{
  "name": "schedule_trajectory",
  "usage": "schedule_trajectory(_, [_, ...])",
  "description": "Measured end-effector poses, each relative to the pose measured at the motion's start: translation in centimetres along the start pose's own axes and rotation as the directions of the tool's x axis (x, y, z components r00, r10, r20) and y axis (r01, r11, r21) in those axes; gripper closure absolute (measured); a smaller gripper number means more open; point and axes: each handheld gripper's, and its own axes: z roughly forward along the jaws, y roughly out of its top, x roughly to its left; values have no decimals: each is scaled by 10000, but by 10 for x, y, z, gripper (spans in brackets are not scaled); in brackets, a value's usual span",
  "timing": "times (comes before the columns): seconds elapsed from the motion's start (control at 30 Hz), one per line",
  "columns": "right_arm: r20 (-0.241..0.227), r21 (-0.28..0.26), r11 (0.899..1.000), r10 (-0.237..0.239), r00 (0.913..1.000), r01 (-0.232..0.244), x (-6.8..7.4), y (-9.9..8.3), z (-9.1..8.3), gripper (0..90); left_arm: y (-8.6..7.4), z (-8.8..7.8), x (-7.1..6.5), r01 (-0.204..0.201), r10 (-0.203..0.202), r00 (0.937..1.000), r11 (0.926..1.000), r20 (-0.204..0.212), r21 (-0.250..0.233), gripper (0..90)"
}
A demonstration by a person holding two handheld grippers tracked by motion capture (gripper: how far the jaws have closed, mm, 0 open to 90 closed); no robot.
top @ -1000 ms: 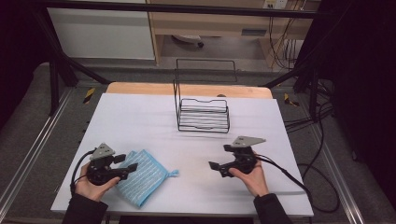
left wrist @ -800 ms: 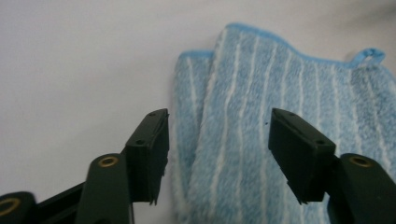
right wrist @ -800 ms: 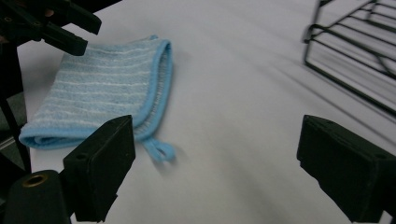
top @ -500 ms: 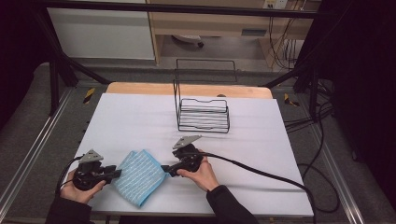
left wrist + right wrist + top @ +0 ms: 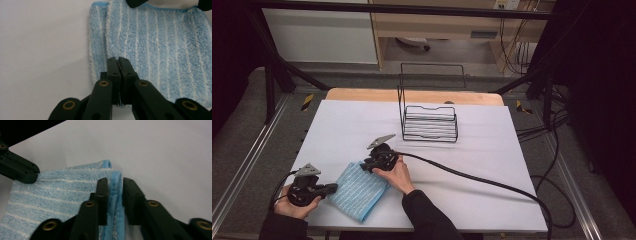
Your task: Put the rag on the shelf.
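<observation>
I have the folded light-blue striped microfibre cloth (image 5: 361, 189) lying flat at the near left of the white table (image 5: 492, 165), and both grabs are nearly set. My left gripper (image 5: 332, 188) has its jaws pinched together on the cloth's near-left edge, a sliver of fabric caught between them in the left gripper view. My right gripper (image 5: 368, 165) sits at the far corner; its jaws have just been closing, and the blue hem runs between them, with a little slack on one side, so I judge that grip not quite firm. Nothing is lifted or unfolded yet. The black wire rack (image 5: 430, 122) stands empty, well apart at the far middle.
</observation>
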Motion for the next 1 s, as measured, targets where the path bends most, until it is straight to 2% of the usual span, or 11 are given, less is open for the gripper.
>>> schedule_trajectory(0.03, [-99,-60,9998,-166,9998,165,2,2,0,856,0,-1,-1,-24,24,10000,10000,-25,-22,878])
schedule_trajectory(0.13, [-413,-542,9981,-327,9986,304,3,7,-4,885,-1,-3,-1,-133,134,9998,9998,-135,122,877])
schedule_trajectory(0.23, [-417,-483,9978,-478,9980,458,6,10,-3,881,-2,-3,-1,-172,174,9995,9998,-267,84,874])
schedule_trajectory(0.3, [-112,-271,9979,-592,9982,589,3,8,4,760,-3,-3,1,-152,145,9992,9998,-377,-163,811])
schedule_trajectory(0.37, [-208,-97,9988,-483,9986,481,1,7,6,715,-3,-3,1,-12,-9,9984,9993,-566,-364,757])
schedule_trajectory(0.4, [-173,181,9989,-428,9989,431,-2,4,10,634,-3,-2,2,58,-80,9983,9992,-570,-385,686])
schedule_trajectory(0.47, [-398,272,9994,-200,9990,211,-4,2,14,613,-4,0,5,198,-212,9984,9994,-524,-281,664])
schedule_trajectory(0.57, [-618,311,9995,-62,9981,81,-5,0,16,622,-5,3,6,292,-300,9984,9994,-484,-178,663])
schedule_trajectory(0.7, [-950,370,9993,135,9954,-100,-4,-2,18,729,-7,8,9,371,-363,9985,9992,-398,180,653])
schedule_trajectory(0.83, [-1020,354,9993,-52,9948,89,-2,-2,16,805,-8,9,11,466,-465,9989,9986,-19,244,718])
schedule_trajectory(1.0, [-801,199,9996,-166,9967,182,4,1,6,828,-6,10,9,281,-282,9996,9992,15,294,834])
